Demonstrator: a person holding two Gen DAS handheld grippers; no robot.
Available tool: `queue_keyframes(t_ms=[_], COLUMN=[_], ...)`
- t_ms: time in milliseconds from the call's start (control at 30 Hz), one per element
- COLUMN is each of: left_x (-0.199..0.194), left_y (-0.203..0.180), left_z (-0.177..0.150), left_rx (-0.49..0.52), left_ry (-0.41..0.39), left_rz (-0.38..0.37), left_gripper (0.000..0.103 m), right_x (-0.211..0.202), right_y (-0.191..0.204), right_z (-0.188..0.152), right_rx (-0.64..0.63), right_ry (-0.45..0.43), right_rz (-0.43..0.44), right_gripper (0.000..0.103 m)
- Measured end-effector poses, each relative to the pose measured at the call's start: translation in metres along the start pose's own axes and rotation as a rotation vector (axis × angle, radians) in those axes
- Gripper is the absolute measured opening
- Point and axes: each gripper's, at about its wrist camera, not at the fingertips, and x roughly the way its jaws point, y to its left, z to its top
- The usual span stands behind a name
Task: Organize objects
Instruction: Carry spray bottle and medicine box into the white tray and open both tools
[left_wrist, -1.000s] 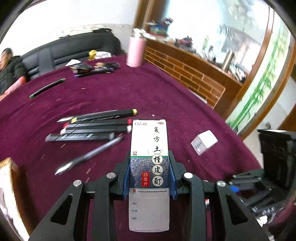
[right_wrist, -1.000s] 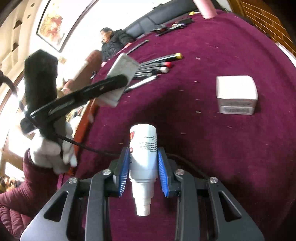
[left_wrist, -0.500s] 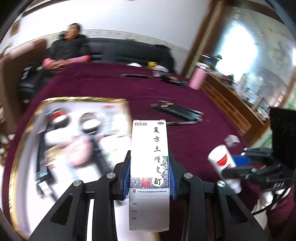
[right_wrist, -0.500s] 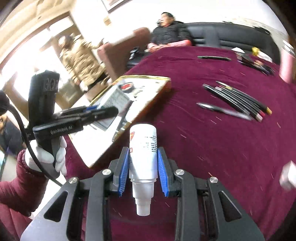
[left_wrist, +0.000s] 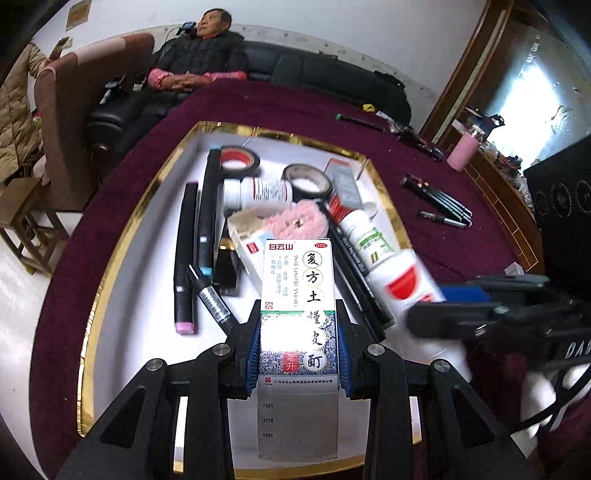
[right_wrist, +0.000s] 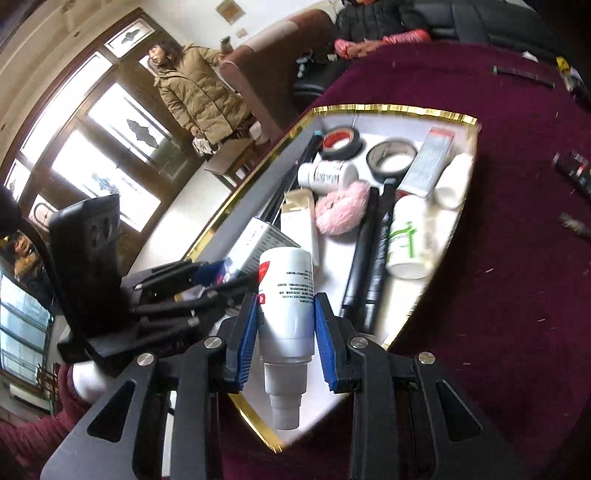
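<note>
Medicine box (left_wrist: 297, 295) pinched in left tool (left_wrist: 298, 347), over gold-rimmed tray (left_wrist: 110, 273) — bottle (right_wrist: 286, 295) in right tool (right_wrist: 285, 332)

A home living room is showing itself: a black leather sofa (left_wrist: 332, 79) is lining the far wall behind a maroon-clothed table (left_wrist: 443, 236), tall wooden-framed windows (right_wrist: 92, 140) glowing left.

tablecloth (left_wrist: 436, 236): was deep maroon
tray (left_wrist: 110, 266): was white inside, with a gold rim
medicine box (left_wrist: 297, 295): was white, with a blue-and-white leaf band and a red patch
spray bottle (right_wrist: 286, 291): was white, with a red mark
puff (left_wrist: 295, 223): was pink and fluffy
gripper pads (right_wrist: 248, 332): were blue
</note>
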Motion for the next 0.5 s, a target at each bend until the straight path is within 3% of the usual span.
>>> queue_keyframes(t_ms=[200, 500], left_x=[0.007, 0.005], left_y=[0.001, 0.008], left_z=[-0.012, -0.014], left_rx=[-0.009, -0.033], left_ry=[0.03, 0.023], left_rz=[0.027, 0.008], left_gripper=[0.029, 0.03], right_x=[0.019, 0.019], right_y=[0.0, 0.004], right_z=[-0.005, -0.004], right_rx=[0.043, 0.039], right_ry=[0.025, 0.003], right_rz=[-0.023, -0.141], right_gripper=[0.028, 0.029])
